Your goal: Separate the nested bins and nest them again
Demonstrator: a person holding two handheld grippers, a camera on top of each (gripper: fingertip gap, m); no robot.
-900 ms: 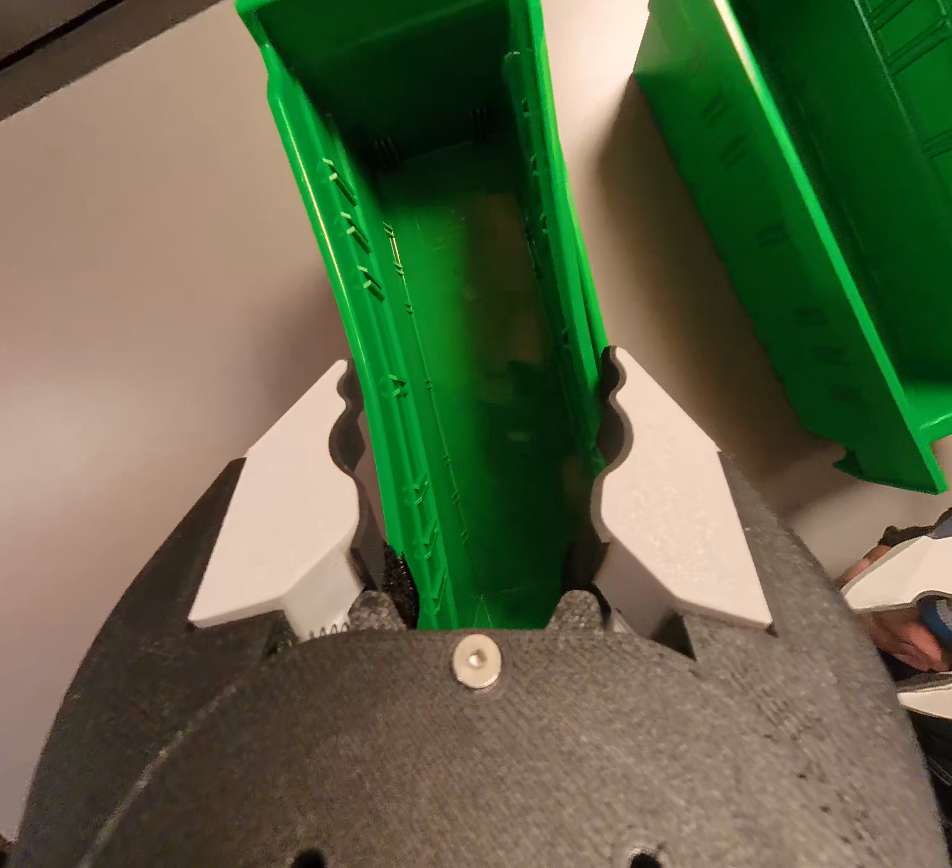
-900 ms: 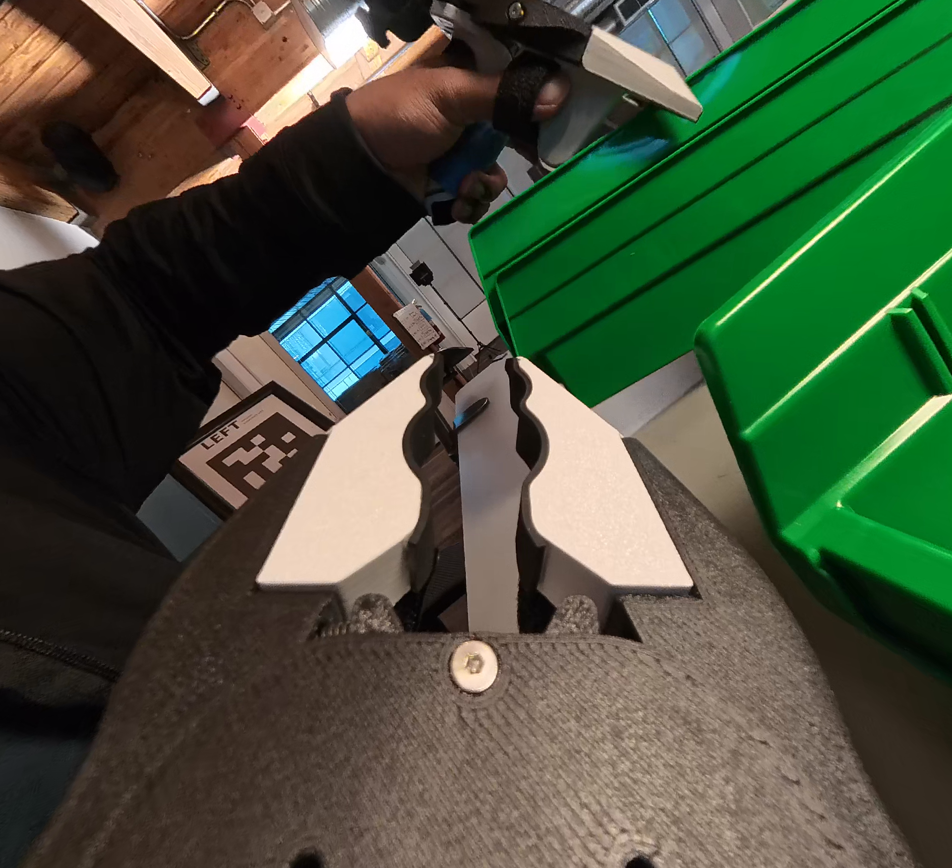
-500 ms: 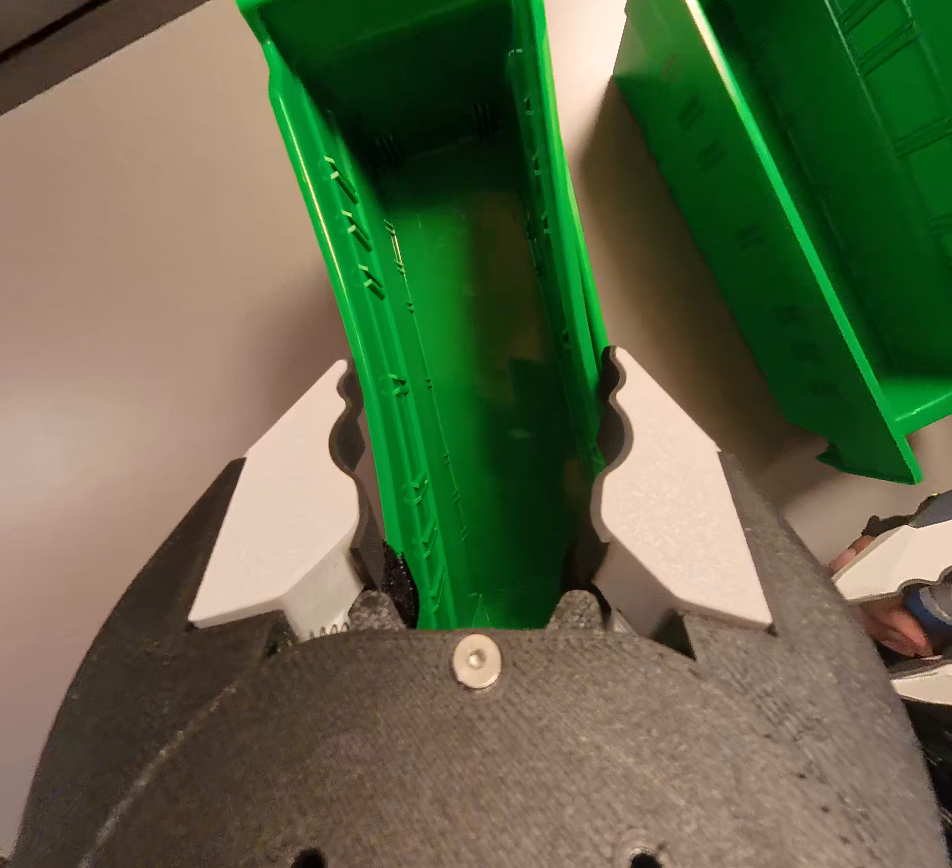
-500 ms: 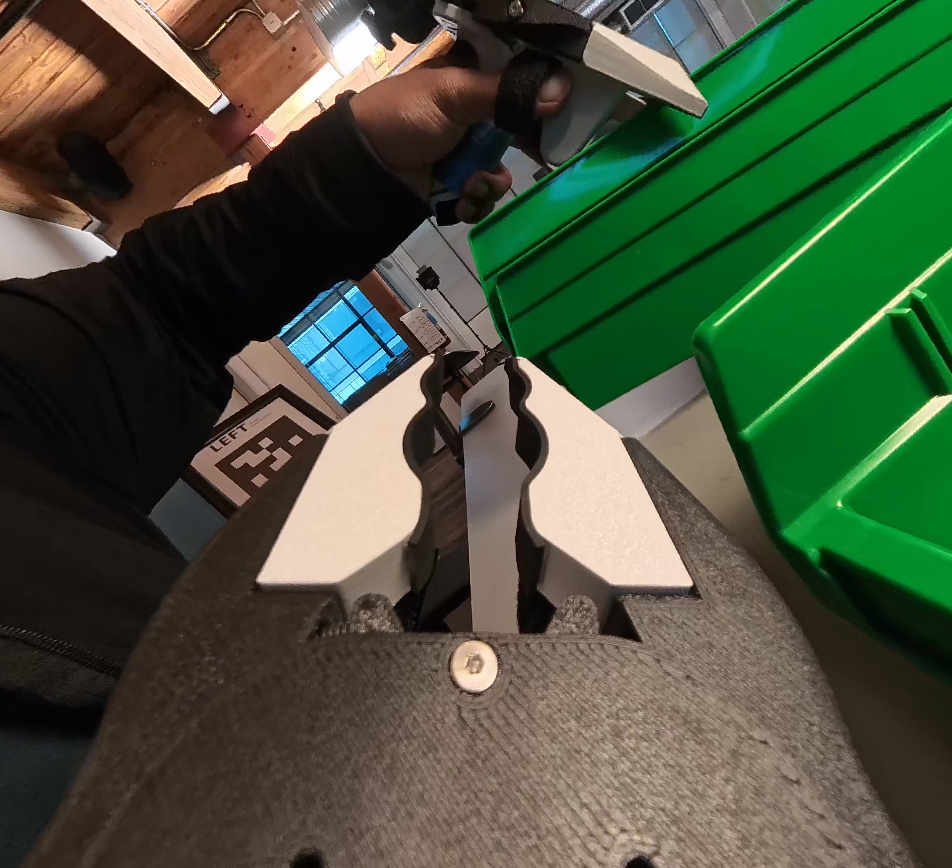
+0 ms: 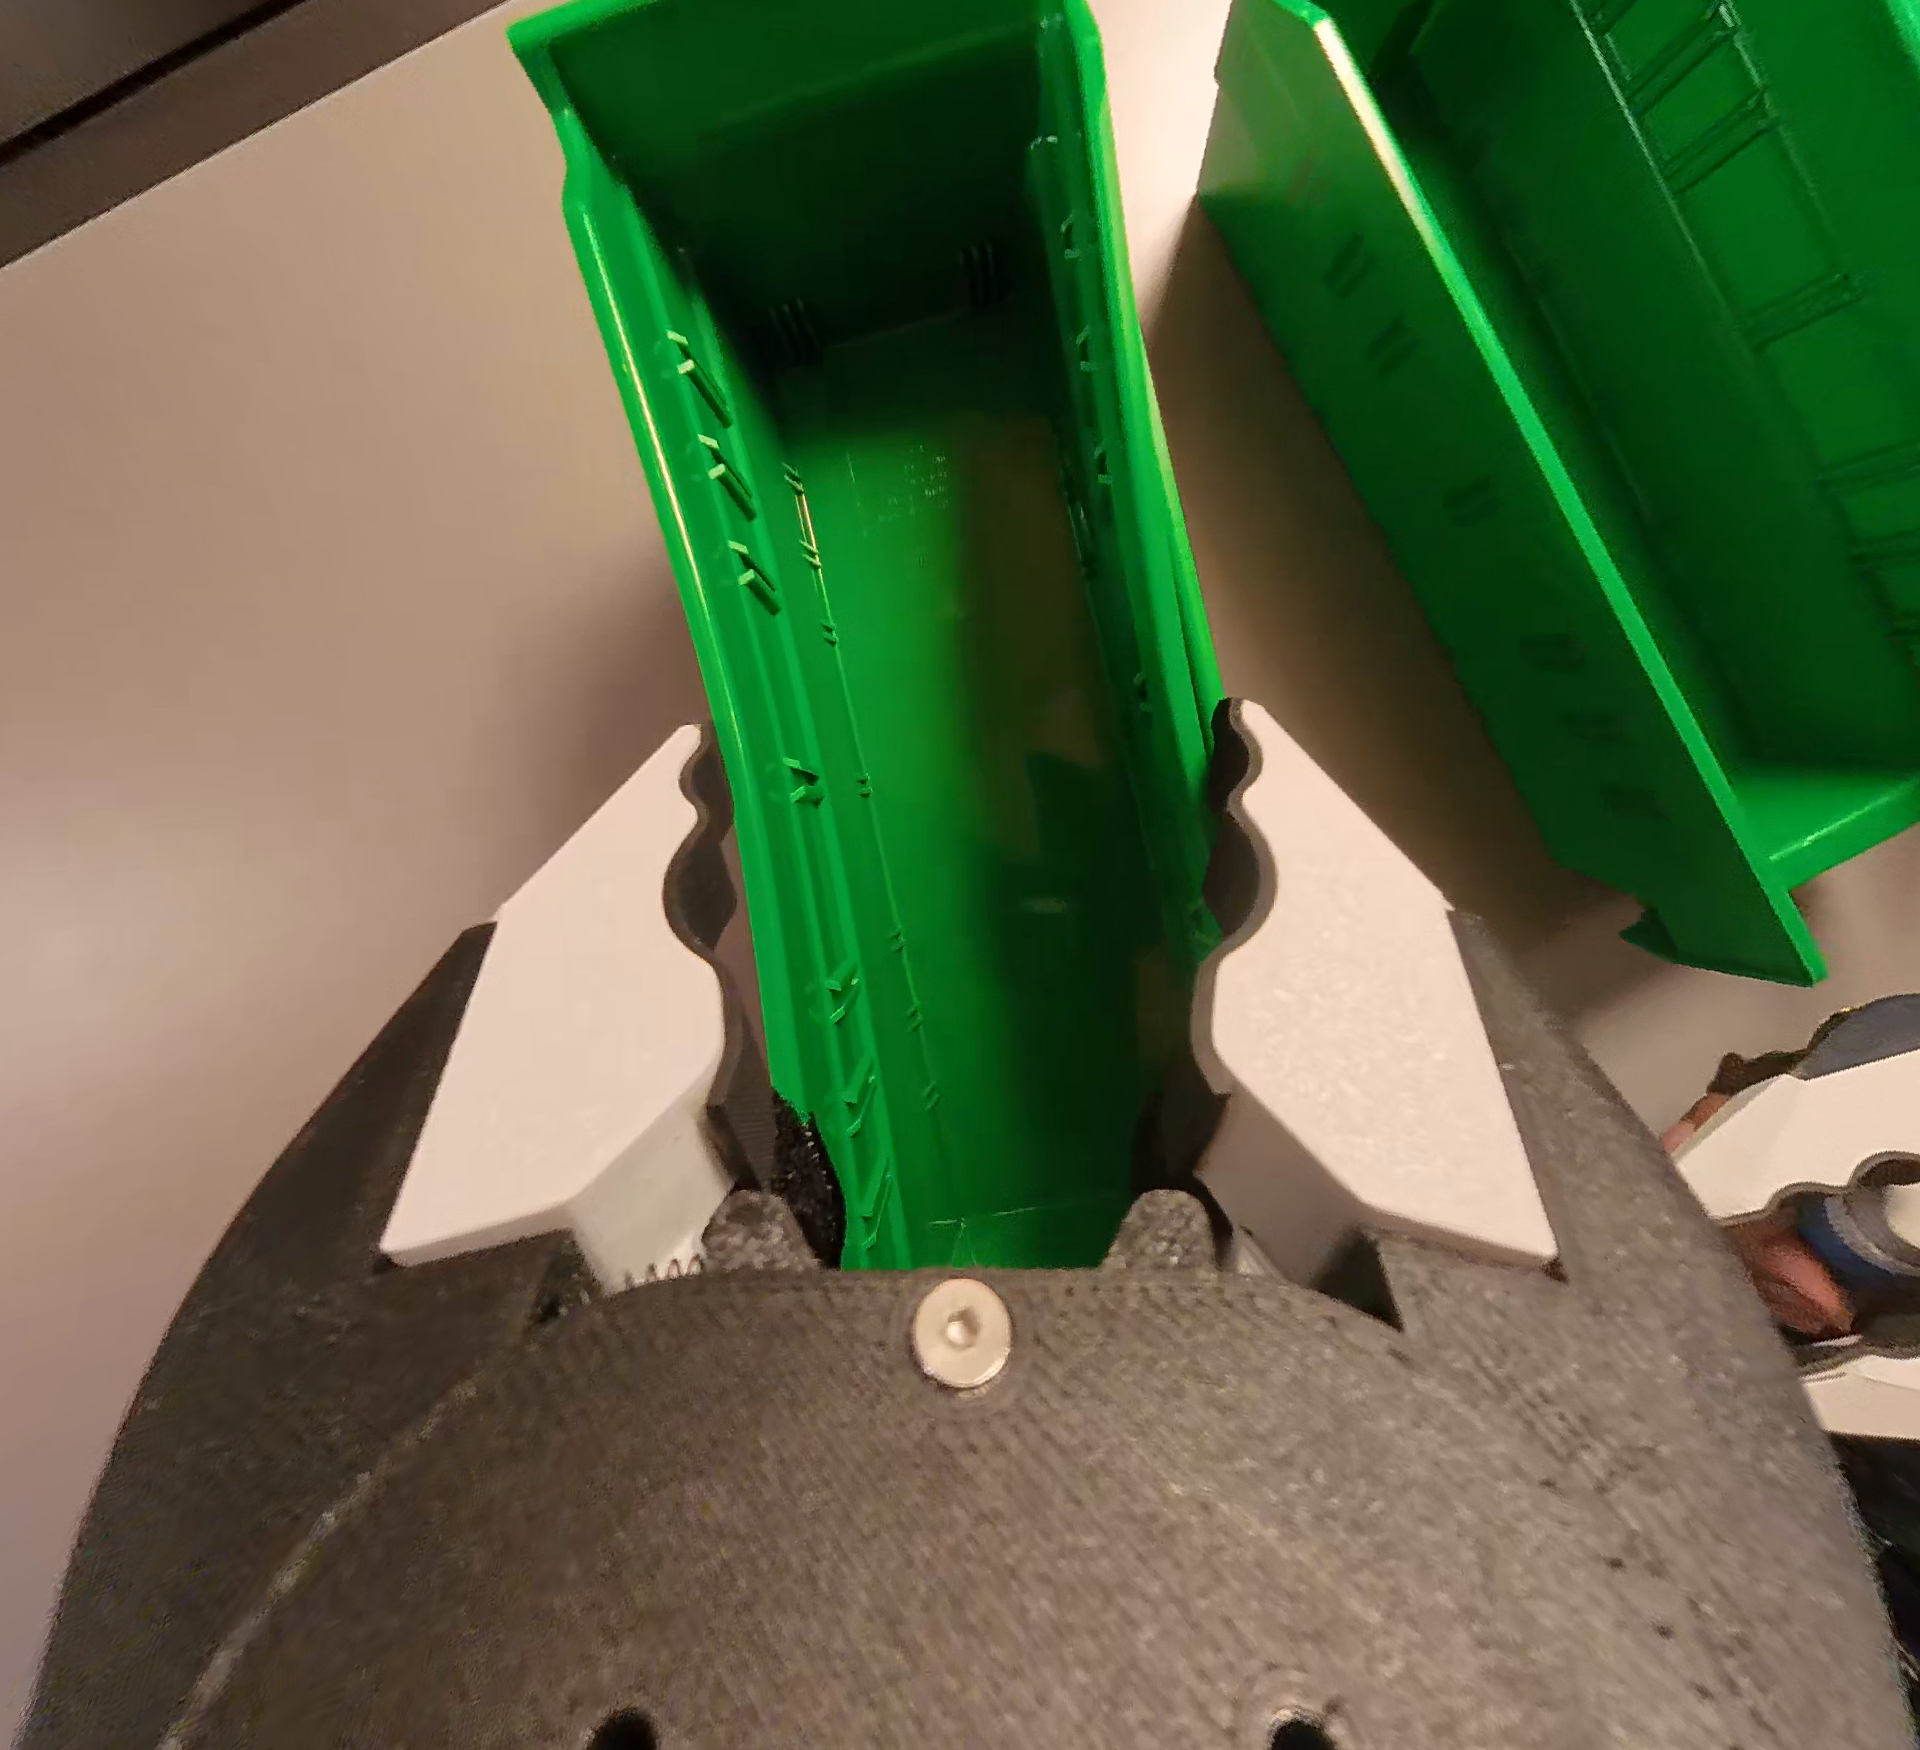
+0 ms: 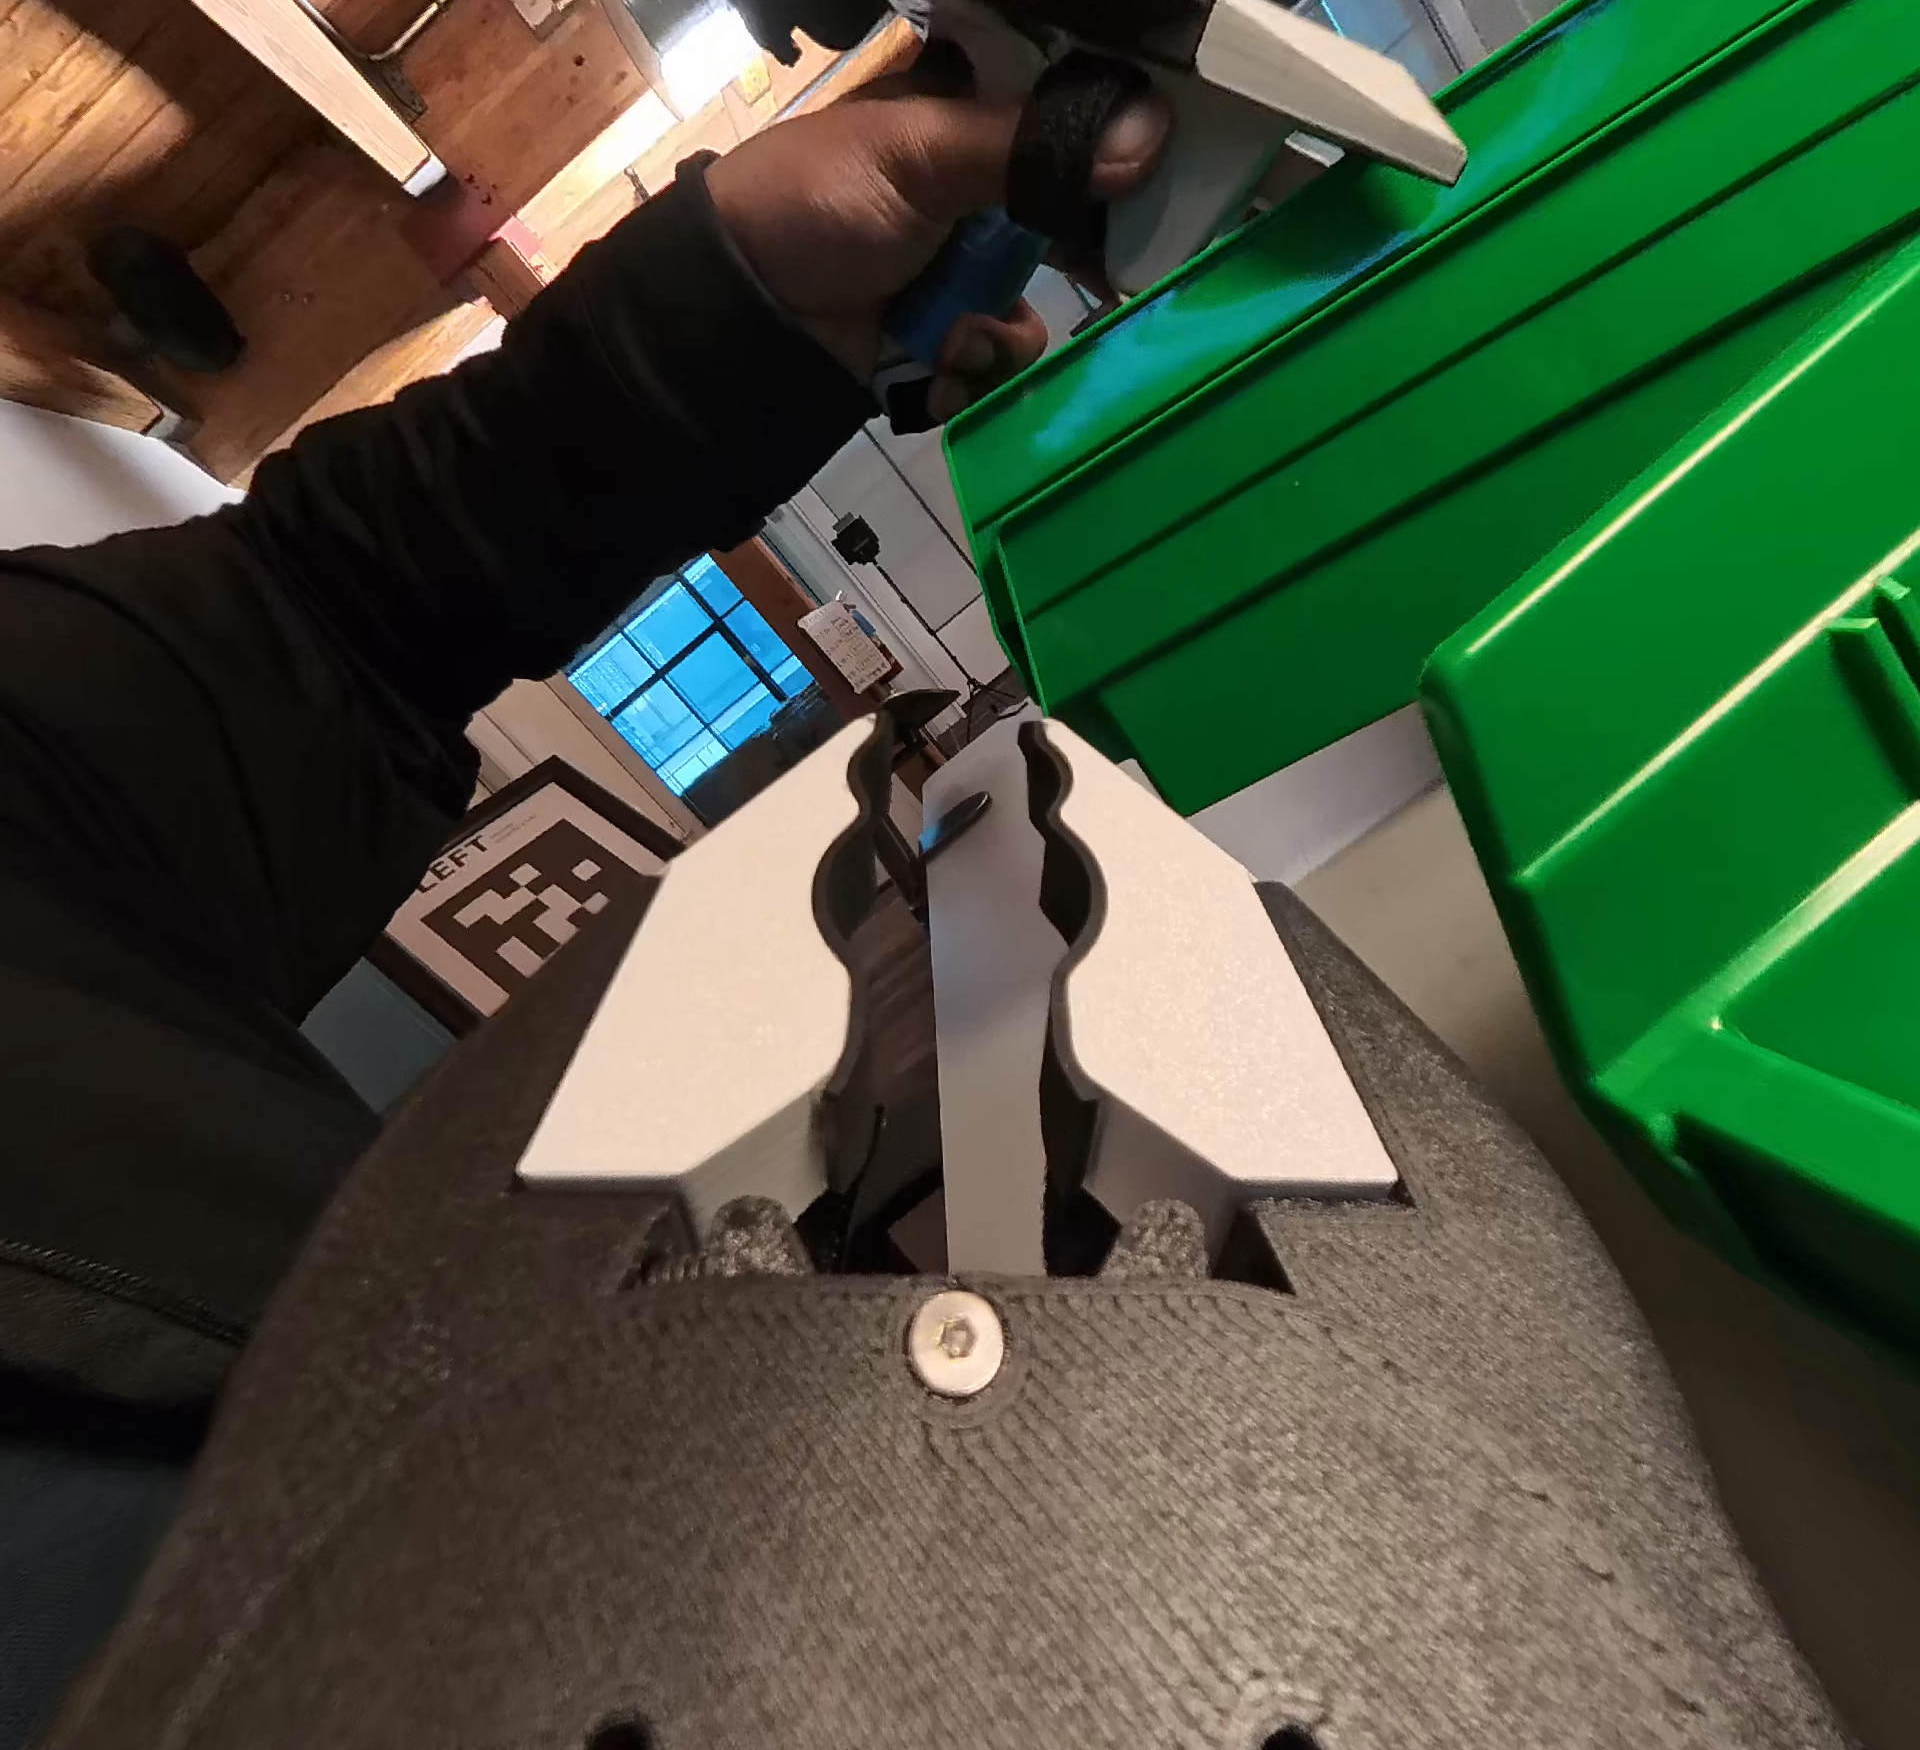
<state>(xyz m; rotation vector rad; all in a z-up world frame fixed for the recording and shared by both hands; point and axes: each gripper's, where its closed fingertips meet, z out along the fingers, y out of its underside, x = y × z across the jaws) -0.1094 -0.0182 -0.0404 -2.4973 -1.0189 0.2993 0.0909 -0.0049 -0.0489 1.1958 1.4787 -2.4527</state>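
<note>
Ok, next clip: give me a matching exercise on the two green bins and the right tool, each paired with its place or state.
Things:
1. narrow green bin
2. wide green bin
3. right tool

Places or states:
A. jaws a little apart, nothing between them
B. gripped between the fingers of the left tool
C. lying on the table, ungripped

Pairs: 1-B, 2-C, 3-A

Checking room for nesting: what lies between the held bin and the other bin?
Only bare table, in the left wrist view. The held bin, in the left gripper, stands apart from the other bin.
</note>
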